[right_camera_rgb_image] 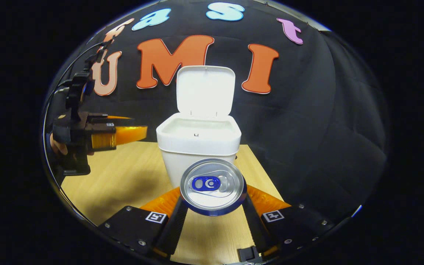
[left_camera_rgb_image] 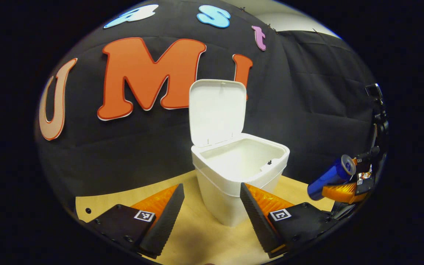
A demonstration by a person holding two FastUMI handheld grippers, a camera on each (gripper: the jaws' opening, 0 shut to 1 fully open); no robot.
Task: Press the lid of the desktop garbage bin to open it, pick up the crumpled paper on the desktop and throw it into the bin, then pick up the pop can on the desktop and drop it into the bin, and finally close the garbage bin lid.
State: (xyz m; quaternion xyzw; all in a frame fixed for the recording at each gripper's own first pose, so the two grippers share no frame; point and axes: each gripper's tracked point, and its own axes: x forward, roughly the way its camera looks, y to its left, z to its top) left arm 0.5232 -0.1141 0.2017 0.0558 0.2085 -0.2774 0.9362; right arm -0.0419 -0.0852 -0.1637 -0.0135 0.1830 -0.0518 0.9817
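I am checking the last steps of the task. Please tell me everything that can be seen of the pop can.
The pop can looks like metal, with a blue body and a silvery top that carries a blue pull tab. It seems undented. The right gripper holds it between its two fingers, above the wooden desktop, lying along the fingers with its top toward the camera. In the left gripper view it points up toward the open white bin and is still beside it, not inside. Nothing else touches it.

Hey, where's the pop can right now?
The pop can is clamped between the right gripper's fingers, top end toward the camera in the right gripper view, just in front of the open garbage bin. The left gripper view shows it held off the table, right of the bin.
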